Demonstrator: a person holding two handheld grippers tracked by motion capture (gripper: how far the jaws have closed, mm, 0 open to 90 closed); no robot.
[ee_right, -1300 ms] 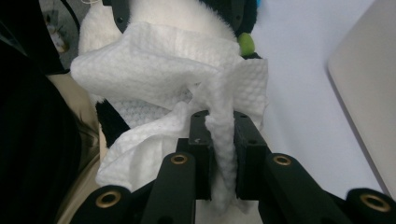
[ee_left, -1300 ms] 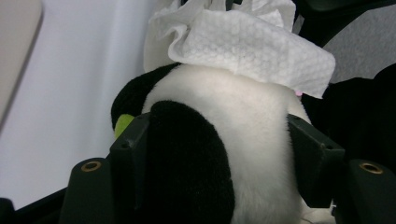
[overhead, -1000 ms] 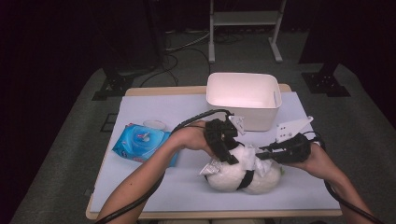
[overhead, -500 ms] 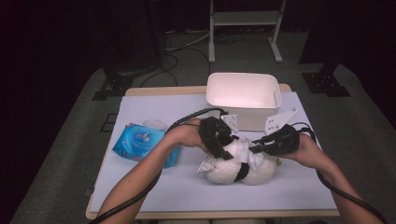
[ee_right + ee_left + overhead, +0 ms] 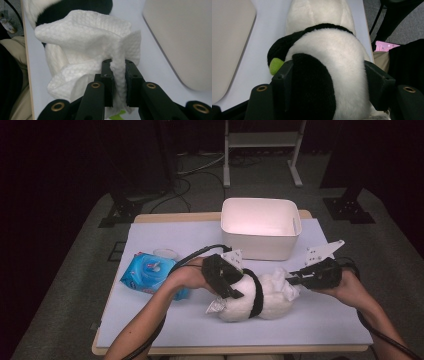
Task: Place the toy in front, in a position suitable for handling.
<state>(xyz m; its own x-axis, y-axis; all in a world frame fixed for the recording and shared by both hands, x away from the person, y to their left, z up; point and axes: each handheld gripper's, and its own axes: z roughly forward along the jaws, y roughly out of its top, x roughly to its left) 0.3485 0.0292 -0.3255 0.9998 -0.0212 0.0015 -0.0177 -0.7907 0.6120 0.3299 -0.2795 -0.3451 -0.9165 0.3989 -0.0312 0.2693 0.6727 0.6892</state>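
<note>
A black-and-white plush panda lies on the table's lavender mat near the front middle. My left gripper is shut on the panda, its jaws pressed against both sides of the soft body. My right gripper is shut on a white wet wipe, pinched between its two jaws. The wipe rests against the right end of the panda. A small green patch shows on the toy by a black limb.
A white plastic bin stands at the back middle of the mat. A blue pack of wet wipes lies at the left, beside my left forearm. The table's front edge runs just below the toy.
My right gripper has moved left and a little up with the wipe, onto the panda's right end. My left gripper has kept hold of the toy and lifted slightly.
</note>
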